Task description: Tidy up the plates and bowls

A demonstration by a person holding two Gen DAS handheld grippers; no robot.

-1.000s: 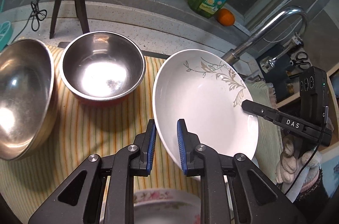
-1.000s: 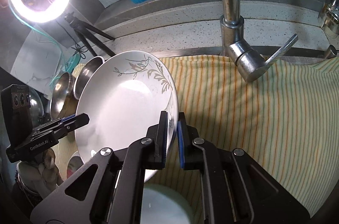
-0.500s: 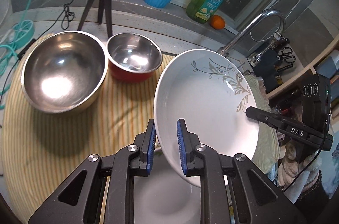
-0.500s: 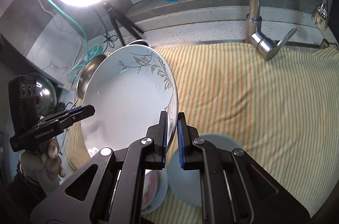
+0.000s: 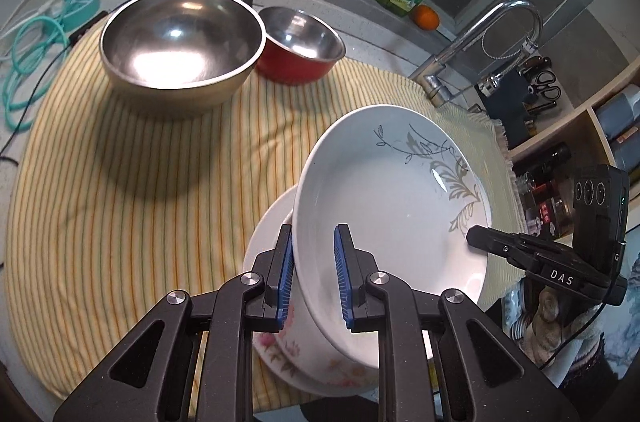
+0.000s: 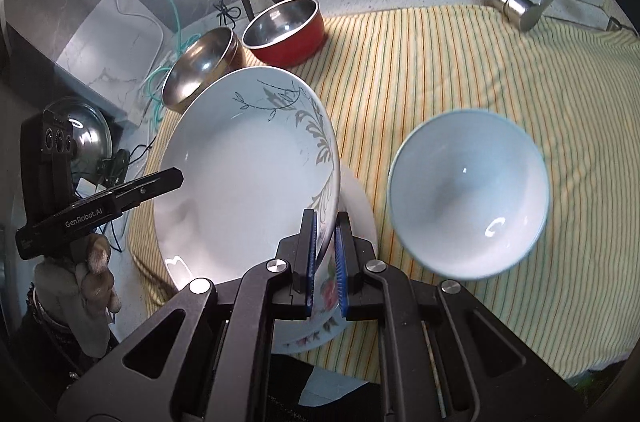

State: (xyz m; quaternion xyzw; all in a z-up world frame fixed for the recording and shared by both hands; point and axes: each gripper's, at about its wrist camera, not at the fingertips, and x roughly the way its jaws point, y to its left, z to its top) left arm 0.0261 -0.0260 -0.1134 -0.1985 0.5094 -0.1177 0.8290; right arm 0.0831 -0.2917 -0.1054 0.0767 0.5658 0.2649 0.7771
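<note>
Pinching opposite rims of the leaf-patterned plate (image 5: 392,206), the left gripper (image 5: 314,274) and right gripper (image 6: 325,254) hold it tilted directly above the floral plate (image 6: 320,322), nearest both tongs.

The plate (image 5: 384,206) is glossy white ceramic with a grey leaf print. The large bowl (image 5: 180,42) is polished metal; the small one (image 5: 300,42) is metal inside, glossy red outside. A matt striped cloth (image 5: 140,182) covers the surface. The pale bowl (image 6: 468,194) looks glazed and smooth.
</note>
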